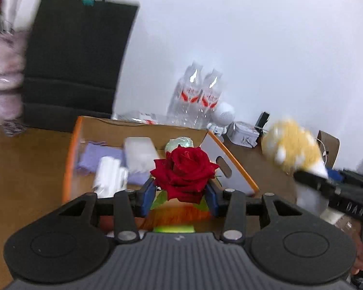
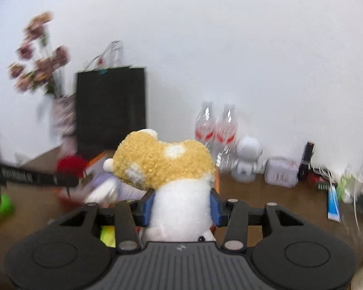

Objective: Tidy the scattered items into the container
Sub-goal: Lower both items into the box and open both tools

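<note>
My left gripper [image 1: 181, 193] is shut on a red rose [image 1: 185, 169] and holds it over the near edge of the cardboard box [image 1: 142, 124]. The box holds a purple cloth [image 1: 96, 157], white packets [image 1: 140, 153] and a white roll [image 1: 107, 176]. My right gripper [image 2: 182, 203] is shut on a yellow and white plush toy [image 2: 167, 166], held above the table right of the box. The toy and right gripper show blurred in the left wrist view [image 1: 292, 147]. The rose and left gripper show at the left of the right wrist view [image 2: 70, 164].
Behind the box stand two water bottles [image 1: 196, 96], a white toy robot [image 2: 248, 159], a small white case [image 2: 280, 171] and a black paper bag [image 2: 111, 108]. A vase of flowers [image 2: 41, 55] stands at the left. A blue tube [image 2: 332, 203] and cables lie at right on the wooden table [image 2: 290, 205].
</note>
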The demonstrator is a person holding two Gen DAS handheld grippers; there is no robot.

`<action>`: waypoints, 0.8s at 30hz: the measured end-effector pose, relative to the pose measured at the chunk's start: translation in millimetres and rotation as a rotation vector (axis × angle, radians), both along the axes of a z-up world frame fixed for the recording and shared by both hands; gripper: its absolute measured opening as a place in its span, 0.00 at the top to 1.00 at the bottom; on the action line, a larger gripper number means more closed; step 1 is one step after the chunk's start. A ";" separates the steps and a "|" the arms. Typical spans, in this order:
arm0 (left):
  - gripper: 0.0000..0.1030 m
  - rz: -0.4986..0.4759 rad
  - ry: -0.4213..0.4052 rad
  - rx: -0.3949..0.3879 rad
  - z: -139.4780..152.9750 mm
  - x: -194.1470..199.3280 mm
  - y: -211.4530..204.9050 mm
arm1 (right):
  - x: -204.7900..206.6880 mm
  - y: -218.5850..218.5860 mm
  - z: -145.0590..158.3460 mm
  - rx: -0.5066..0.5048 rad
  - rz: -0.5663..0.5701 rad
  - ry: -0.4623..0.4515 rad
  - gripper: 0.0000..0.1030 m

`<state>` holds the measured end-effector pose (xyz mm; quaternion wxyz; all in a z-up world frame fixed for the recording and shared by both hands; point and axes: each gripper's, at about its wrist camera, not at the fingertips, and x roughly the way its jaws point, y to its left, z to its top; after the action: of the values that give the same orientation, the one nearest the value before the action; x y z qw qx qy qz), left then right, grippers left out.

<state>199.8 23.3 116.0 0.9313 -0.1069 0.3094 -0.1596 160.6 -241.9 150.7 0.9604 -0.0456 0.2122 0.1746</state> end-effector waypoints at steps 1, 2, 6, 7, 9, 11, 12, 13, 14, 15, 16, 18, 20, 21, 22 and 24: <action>0.57 0.014 0.027 0.015 -4.9 21.2 -6.0 | 26.6 6.6 4.1 -0.007 0.006 0.032 0.57; 0.57 0.026 0.054 0.043 -12.5 39.9 -13.1 | 52.1 13.9 4.0 -0.023 0.012 0.070 0.57; 0.56 0.058 0.142 0.135 -49.4 89.2 -32.8 | 131.5 49.0 -22.4 -0.114 -0.024 0.227 0.57; 0.56 0.050 0.158 0.142 -56.4 93.4 -32.7 | 143.7 55.6 -33.5 -0.135 -0.028 0.263 0.57; 0.48 0.026 0.190 0.155 -69.1 97.7 -31.2 | 163.6 65.5 -57.6 -0.163 -0.027 0.341 0.57; 0.33 0.018 0.213 0.174 -77.0 99.2 -30.5 | 173.3 74.2 -77.6 -0.183 -0.017 0.384 0.56; 0.29 0.019 0.211 0.177 -78.2 99.3 -29.4 | 176.7 76.9 -86.3 -0.191 -0.012 0.402 0.54; 0.29 0.019 0.206 0.175 -77.9 98.9 -27.2 | 180.3 79.1 -94.5 -0.198 -0.015 0.424 0.51; 0.29 0.022 0.202 0.175 -75.6 97.9 -24.2 | 181.9 80.7 -101.6 -0.211 -0.028 0.444 0.42; 0.24 0.027 0.196 0.172 -71.0 95.6 -20.3 | 181.3 80.8 -104.6 -0.222 -0.048 0.455 0.32; 0.20 0.033 0.179 0.169 -64.3 91.3 -15.9 | 177.2 79.1 -102.6 -0.221 -0.060 0.452 0.28; 0.08 0.065 0.133 0.170 -48.7 82.2 -8.6 | 169.4 72.5 -92.3 -0.189 -0.057 0.433 0.20; 0.05 0.108 0.121 0.174 -32.0 73.4 -2.5 | 160.8 65.7 -73.8 -0.151 -0.059 0.424 0.18; 0.04 0.128 0.123 0.172 -24.3 69.5 0.8 | 155.8 62.8 -65.0 -0.132 -0.066 0.422 0.15; 0.04 0.150 0.133 0.172 -17.3 66.6 3.5 | 149.5 61.1 -55.7 -0.112 -0.069 0.421 0.15; 0.03 0.204 0.156 0.195 -5.2 58.8 6.9 | 136.3 61.1 -41.7 -0.081 -0.059 0.424 0.13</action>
<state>258.6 30.2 110.8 0.9217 -0.0589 0.3825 -0.0244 296.9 -180.7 109.1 0.8963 -0.0401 0.4176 0.1433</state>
